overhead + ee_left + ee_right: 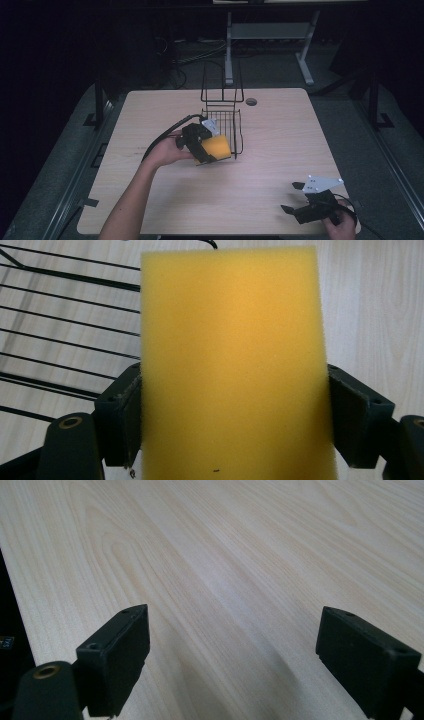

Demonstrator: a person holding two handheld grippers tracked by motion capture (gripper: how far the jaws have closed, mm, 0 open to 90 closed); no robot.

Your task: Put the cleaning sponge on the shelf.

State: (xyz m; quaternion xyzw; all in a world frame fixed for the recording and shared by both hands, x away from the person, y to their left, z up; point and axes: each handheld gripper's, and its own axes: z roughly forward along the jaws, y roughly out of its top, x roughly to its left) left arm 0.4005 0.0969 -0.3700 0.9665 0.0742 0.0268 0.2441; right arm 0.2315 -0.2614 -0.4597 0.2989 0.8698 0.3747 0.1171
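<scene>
A yellow sponge point(217, 147) point(232, 365) is clamped between the jaws of my left gripper point(210, 150) point(232, 425), which is shut on it. It hangs just above the table at the front of a black wire basket point(223, 122) point(60, 340), near the basket's open front edge. My right gripper point(294, 197) point(232, 665) stands open near the table's front right corner, with nothing between its fingers, only bare wood beneath.
The light wooden table point(280, 150) has a small round cable hole point(251, 101) behind the basket. The basket's tall wire handle point(222, 82) rises at its back. Beyond the table are a dark floor, cables and a grey desk frame point(270, 35).
</scene>
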